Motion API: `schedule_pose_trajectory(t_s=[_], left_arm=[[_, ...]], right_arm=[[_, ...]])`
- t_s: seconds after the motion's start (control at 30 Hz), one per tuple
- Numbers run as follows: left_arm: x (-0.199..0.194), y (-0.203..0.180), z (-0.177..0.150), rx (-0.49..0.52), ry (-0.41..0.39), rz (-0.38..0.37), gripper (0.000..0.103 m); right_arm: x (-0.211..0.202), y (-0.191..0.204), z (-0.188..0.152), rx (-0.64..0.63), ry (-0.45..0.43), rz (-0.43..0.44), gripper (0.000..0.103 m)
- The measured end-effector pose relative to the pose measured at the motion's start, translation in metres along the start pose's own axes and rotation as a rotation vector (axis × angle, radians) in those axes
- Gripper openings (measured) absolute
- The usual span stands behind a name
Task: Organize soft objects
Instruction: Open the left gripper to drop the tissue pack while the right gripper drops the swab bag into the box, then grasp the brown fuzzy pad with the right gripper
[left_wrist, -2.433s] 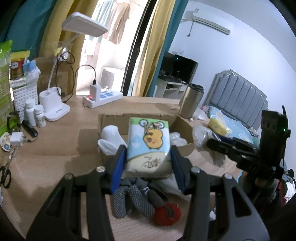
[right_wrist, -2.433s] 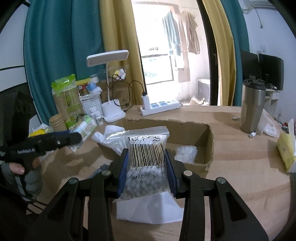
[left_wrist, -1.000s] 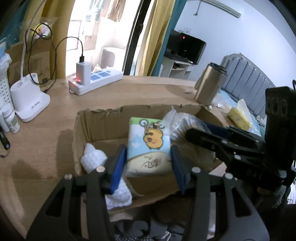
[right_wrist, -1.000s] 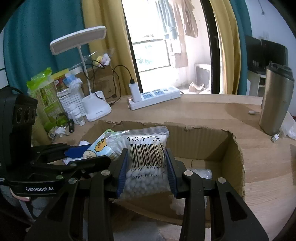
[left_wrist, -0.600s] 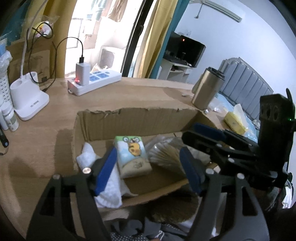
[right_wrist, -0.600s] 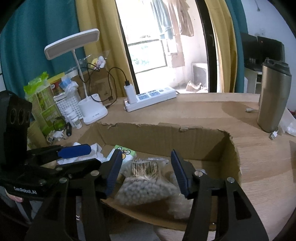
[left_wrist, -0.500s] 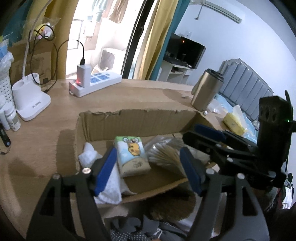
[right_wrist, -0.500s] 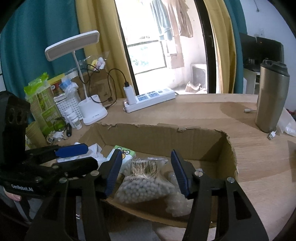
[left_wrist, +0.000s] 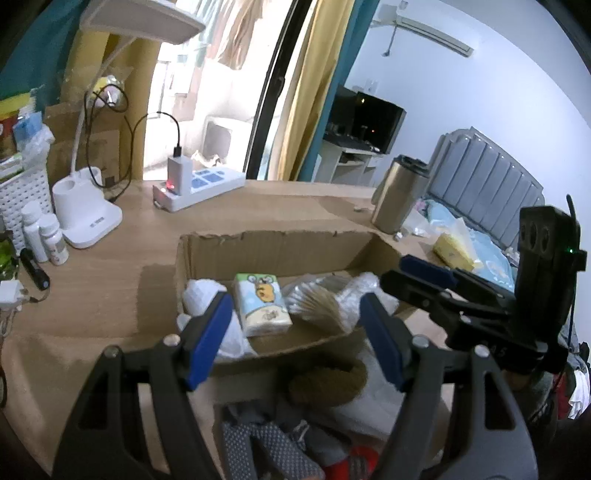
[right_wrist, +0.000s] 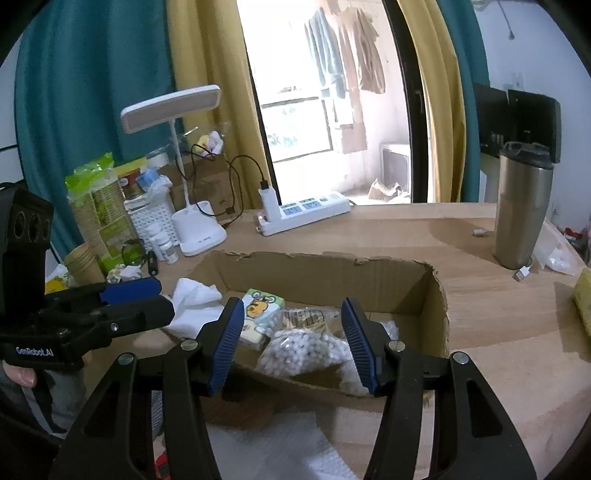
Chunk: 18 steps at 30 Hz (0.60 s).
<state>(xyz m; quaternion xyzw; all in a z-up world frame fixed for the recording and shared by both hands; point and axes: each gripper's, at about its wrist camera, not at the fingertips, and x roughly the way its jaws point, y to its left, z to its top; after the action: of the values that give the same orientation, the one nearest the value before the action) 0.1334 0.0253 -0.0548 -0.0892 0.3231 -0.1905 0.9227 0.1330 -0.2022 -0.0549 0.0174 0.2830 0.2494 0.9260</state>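
- Your left gripper (left_wrist: 295, 332) hangs over the near edge of the open brown cardboard box (left_wrist: 273, 247), fingers spread wide and holding nothing.
- Your right gripper (right_wrist: 291, 339) sits beside it, fingers equally wide and bare.
- The cartoon-printed tissue pack (left_wrist: 262, 302) lies flat inside the box, touching the clear bag of white cotton balls (right_wrist: 306, 350).
- A white cloth (right_wrist: 192, 306) drapes the box's left wall.

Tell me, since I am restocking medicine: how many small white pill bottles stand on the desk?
2. The taller bottle and the shorter bottle stand side by side, left of the lamp base and in front of the white basket. Clutter there may hide more.
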Motion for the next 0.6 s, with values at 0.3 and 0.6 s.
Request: schedule_pose_trajectory(t_s=[0.3, 0.6], left_arm=[[-0.028, -0.001, -0.011, 0.008, -0.046, 0.017, 0.073], [-0.039, 0.008, -0.027, -0.001, -0.053, 0.049, 0.074]], right_arm=[[-0.023, 0.011, -0.006, -0.016, -0.021, 0.000, 0.058], [-0.028, 0.021, -0.016, -0.027, 0.003, 0.003, 0.058]])
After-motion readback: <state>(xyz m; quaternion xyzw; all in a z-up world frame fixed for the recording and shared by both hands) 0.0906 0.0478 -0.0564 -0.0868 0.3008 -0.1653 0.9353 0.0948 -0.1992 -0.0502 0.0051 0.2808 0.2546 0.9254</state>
